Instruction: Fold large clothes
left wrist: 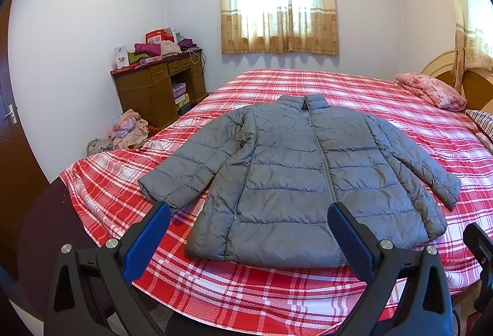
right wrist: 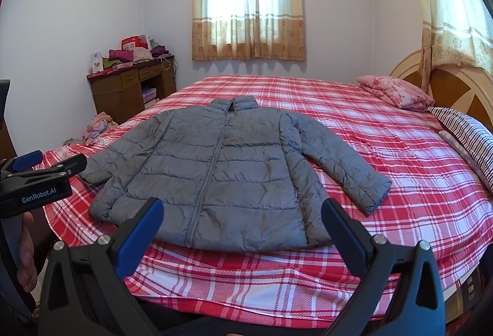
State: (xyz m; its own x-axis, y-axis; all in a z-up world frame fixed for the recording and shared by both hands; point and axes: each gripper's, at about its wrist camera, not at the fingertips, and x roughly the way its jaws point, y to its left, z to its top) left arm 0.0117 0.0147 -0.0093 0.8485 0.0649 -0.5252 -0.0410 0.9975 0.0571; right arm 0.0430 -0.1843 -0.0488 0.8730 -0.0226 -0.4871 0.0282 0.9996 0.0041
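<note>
Grey quilted jacket (left wrist: 295, 169) lies flat, zipped, sleeves spread, on the red plaid bed (left wrist: 354, 89). My left claw (left wrist: 248, 222) and right claw (right wrist: 242, 217) hover at its hem, both spread wide, empty.

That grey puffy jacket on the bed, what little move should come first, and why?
Probably bring the left gripper down to the cuff of the nearer sleeve and pinch it, ready to fold it across the chest. The grey jacket lies flat, zipped, both sleeves spread out on the plaid bed, and both grippers are open, hovering short of the hem, holding nothing.
</note>
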